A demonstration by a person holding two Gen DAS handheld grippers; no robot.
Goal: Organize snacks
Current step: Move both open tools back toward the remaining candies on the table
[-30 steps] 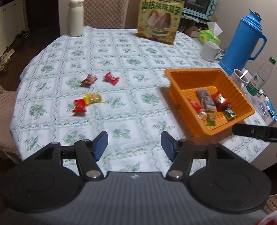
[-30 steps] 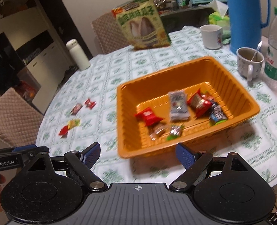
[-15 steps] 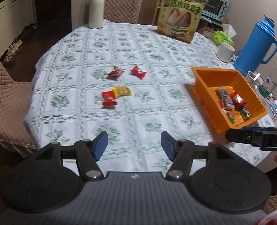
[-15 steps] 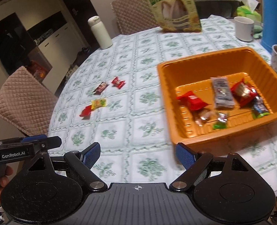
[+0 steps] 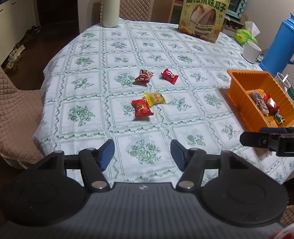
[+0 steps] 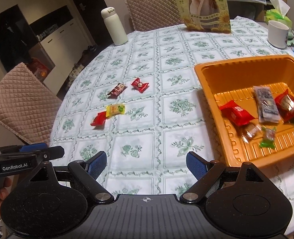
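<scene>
Several wrapped snacks lie loose on the patterned tablecloth: a red one touching a yellow one, and farther back a dark red one and a bright red one. An orange tray at the right holds several more snacks. My left gripper hovers open and empty near the table's front edge, short of the red snack. My right gripper is open and empty too, left of the orange tray; the red and yellow snacks lie ahead to its left.
At the back stand a white bottle and a big sunflower-seed bag. A white mug, a blue thermos, a second mug and a water bottle crowd the right edge. Quilted chairs flank the table.
Both grippers have swung left across the table: the loose snacks now sit nearer the middle of each view and the tray has slid to the right. Jaws unchanged.
</scene>
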